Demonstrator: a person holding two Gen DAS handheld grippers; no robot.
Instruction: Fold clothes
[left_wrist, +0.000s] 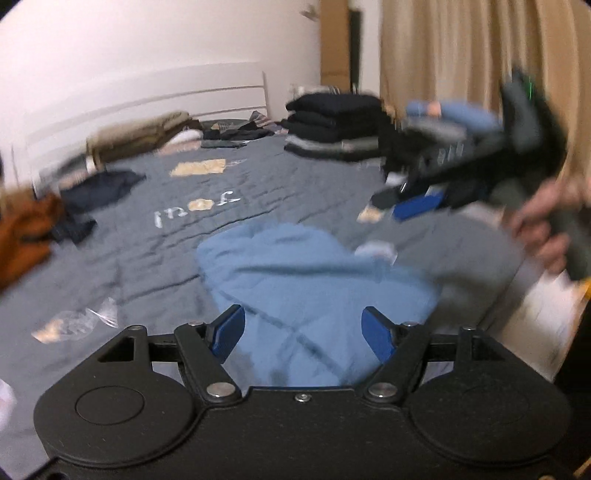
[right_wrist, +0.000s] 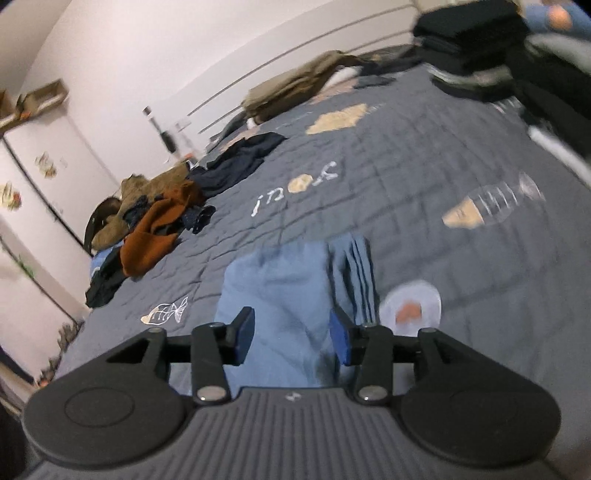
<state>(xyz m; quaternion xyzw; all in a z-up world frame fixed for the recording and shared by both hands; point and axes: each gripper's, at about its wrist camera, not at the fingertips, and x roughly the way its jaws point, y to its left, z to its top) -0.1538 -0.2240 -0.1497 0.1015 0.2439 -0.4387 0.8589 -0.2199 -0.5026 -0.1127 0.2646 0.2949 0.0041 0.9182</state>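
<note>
— How far along is the folding, would you say?

— Partway, I'd judge. A stack of folded dark clothes (left_wrist: 334, 125) sits on the bed (left_wrist: 258, 184) well ahead of the left hand-held gripper (left_wrist: 303, 332), so several pieces look finished. Far off to its left lies a heap with a rust-orange garment (right_wrist: 155, 236) on top, loose and unfolded, plus a dark navy piece (right_wrist: 240, 158) spread beyond it.

— And the piece in hand?

— The light blue garment (left_wrist: 314, 280) lies on the bed directly in front of and under both hand-held grippers. It's bunched; in the right wrist view a pleated strip runs up just ahead of the right finger.

— Are they gripping it?

— No. The left hand-held gripper has its fingers spread wide over the cloth, holding nothing. The right hand-held gripper (right_wrist: 291, 338) is spread too, above the fabric. The frames are blurred, so whether a first fold is made I can't say for certain.

— So what remains?

— This blue piece, then the loose heap.
</note>
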